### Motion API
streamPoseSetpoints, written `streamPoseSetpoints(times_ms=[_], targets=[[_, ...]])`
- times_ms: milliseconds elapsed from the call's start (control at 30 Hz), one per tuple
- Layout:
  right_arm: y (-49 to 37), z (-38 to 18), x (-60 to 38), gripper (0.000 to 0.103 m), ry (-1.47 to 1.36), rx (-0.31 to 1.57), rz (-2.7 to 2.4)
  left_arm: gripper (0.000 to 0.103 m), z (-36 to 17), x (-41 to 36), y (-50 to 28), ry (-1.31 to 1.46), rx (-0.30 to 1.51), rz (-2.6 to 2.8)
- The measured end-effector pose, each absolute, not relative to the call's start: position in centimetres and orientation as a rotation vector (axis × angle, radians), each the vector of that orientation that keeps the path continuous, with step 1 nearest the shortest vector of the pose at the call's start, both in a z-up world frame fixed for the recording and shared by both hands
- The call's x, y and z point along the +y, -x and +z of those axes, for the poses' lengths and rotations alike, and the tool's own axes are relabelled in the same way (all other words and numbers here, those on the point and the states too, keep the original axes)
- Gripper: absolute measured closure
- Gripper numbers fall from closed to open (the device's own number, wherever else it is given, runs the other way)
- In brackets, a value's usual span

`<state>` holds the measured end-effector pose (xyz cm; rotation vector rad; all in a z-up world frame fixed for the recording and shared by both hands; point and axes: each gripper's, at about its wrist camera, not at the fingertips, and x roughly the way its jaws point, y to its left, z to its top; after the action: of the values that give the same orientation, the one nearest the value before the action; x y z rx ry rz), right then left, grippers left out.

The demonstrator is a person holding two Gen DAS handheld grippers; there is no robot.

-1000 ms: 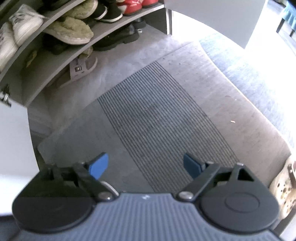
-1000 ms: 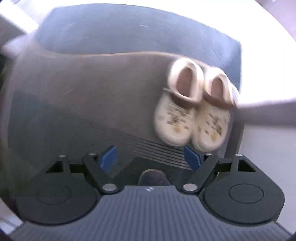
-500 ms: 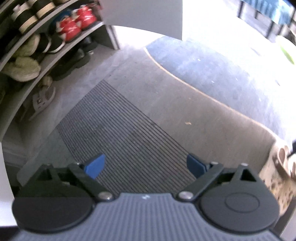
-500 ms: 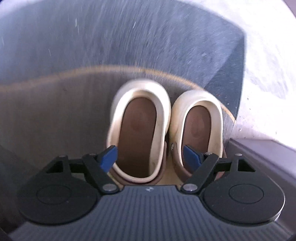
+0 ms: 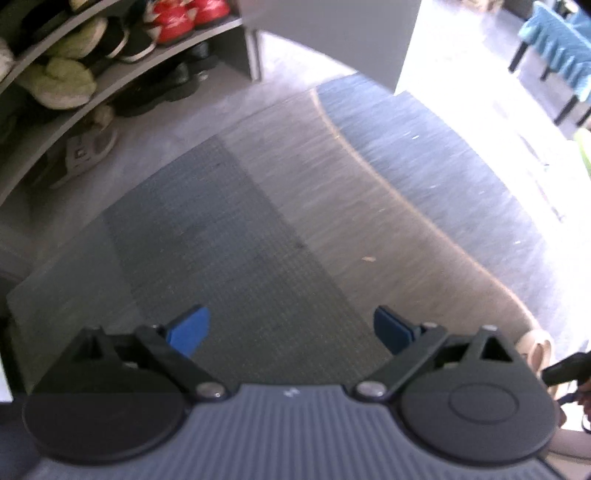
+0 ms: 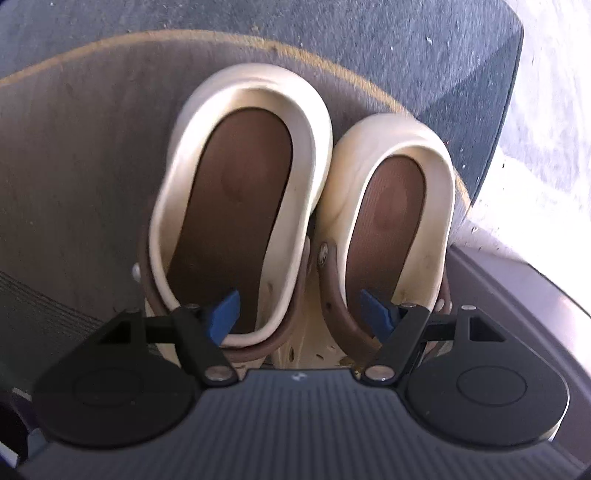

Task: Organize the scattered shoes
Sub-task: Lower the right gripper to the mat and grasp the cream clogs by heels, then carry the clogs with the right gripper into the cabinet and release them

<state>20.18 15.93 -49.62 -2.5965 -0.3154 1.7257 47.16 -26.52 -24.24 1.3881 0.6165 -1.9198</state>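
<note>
Down toward the pair of cream clogs (image 6: 295, 206) the right claw (image 6: 299, 314) has been dropping since a second ago, when they lay small and far ahead at about 1 o'clock; now they are filling its view, heels toward 12 o'clock. Its blue pads are standing apart, one over each clog's opening, with the clogs' inner walls between them; nothing is being pressed yet, so I judge the grasp not begun. The left claw (image 5: 291, 328) is hanging released and empty over the ribbed floor mat (image 5: 236, 236), having swung right so the shoe rack (image 5: 122, 74) is sliding toward 10 o'clock.

Most shoes are already sitting on the rack's shelves, red sneakers (image 5: 184, 18) and green slippers (image 5: 59, 81) among them. Only the clogs are lying out on the mat, beside a grey ledge (image 6: 517, 295) at 3 o'clock. That ledge is crowding the right pad's side; otherwise the way to the rack is looking open.
</note>
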Motion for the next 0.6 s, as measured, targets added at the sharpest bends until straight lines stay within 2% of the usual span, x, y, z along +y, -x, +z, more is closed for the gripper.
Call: streamPoseSetpoints(times_ms=[200,267,300,333,433,600], targets=[[-21.3,-49.0,17.1,0.033,2.528,-0.149,1.777,0.005,-24.8,-27.2,-48.3,-1.385,0.682,-1.843],[-21.9,-48.3,16.6,0.042,2.518,-0.206,1.813,0.005,-24.7,-27.2,-48.5,-1.364,0.665,-1.85],[-22.2,-48.0,16.4,0.06,2.504,-0.239,1.834,0.005,-24.7,-27.2,-48.7,-1.356,0.66,-1.851],[-22.5,-47.6,16.1,0.073,2.485,-0.246,1.857,0.005,-24.8,-27.2,-48.8,-1.355,0.664,-1.852],[-23.3,-46.4,15.1,0.075,2.426,-0.267,1.925,0.005,-24.7,-27.1,-49.4,-1.334,0.662,-1.848],[-25.6,-44.2,11.3,0.076,2.459,-0.425,2.019,0.005,-23.7,-26.2,-49.7,-1.286,0.626,-1.879]])
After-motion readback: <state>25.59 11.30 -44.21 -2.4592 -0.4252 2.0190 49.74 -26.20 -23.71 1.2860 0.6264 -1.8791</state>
